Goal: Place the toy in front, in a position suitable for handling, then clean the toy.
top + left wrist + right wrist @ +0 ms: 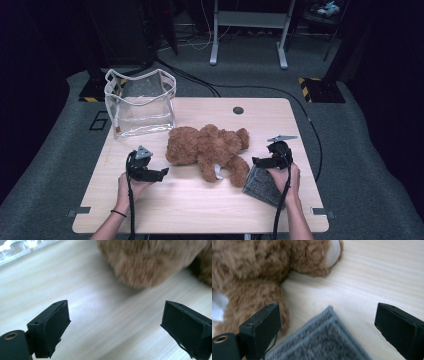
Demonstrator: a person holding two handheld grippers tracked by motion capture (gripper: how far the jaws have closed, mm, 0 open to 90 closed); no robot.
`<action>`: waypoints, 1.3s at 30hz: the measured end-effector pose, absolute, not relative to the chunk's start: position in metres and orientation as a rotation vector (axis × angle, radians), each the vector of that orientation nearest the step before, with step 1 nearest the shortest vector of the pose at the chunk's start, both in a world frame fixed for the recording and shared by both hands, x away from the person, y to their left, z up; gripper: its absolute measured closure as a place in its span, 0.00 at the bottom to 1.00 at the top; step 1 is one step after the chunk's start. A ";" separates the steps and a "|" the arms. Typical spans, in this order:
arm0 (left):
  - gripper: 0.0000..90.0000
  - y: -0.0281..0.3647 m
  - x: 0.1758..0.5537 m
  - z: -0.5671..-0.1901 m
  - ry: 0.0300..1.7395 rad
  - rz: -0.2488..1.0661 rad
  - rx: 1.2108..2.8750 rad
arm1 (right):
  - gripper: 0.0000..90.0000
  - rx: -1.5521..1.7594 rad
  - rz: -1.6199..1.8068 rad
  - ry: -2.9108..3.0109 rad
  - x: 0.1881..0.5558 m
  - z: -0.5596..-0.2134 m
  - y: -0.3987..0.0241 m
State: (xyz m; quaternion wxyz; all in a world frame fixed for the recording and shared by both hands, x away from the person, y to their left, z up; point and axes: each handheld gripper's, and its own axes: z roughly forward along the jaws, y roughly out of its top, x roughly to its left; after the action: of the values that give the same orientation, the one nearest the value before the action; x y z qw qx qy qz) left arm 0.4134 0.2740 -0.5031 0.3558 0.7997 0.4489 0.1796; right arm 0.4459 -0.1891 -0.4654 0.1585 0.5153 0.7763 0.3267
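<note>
A brown teddy bear (207, 150) lies in the middle of the wooden table (200, 210), a white tag by its leg. My left gripper (162, 172) sits low over the table just left of the bear, jaws wide apart. In the left gripper view the gripper (115, 325) has bare wood between its jaws and the bear's fur (150, 262) ahead. My right gripper (255, 161) is at the bear's right, above a grey felt piece (262, 185). In the right gripper view the gripper (327, 325) stands open over the felt's corner (322, 345), with the bear (262, 270) ahead to the left.
A clear plastic bag (140, 102) with white trim stands upright at the table's back left; its edge (20, 250) is in the left gripper view. A dark cable hole (238, 110) sits near the back edge. Cables run over the floor behind.
</note>
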 end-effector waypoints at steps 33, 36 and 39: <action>0.05 0.273 0.409 -0.529 1.158 0.505 2.113 | 0.08 1.511 0.808 2.246 0.388 -0.495 -0.200; 0.05 0.273 0.409 -0.529 1.157 0.505 2.113 | 0.10 1.523 0.769 2.263 0.390 -0.499 -0.196; 0.05 0.273 0.409 -0.529 1.156 0.505 2.113 | 0.13 1.524 0.725 2.281 0.391 -0.504 -0.193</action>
State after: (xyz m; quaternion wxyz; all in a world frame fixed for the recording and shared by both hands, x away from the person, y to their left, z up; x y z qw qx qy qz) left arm 0.4095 0.2727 -0.5293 0.3338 0.8093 0.4429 0.1935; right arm 0.3909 -0.1934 -0.5044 0.1514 0.5310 0.7946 0.2526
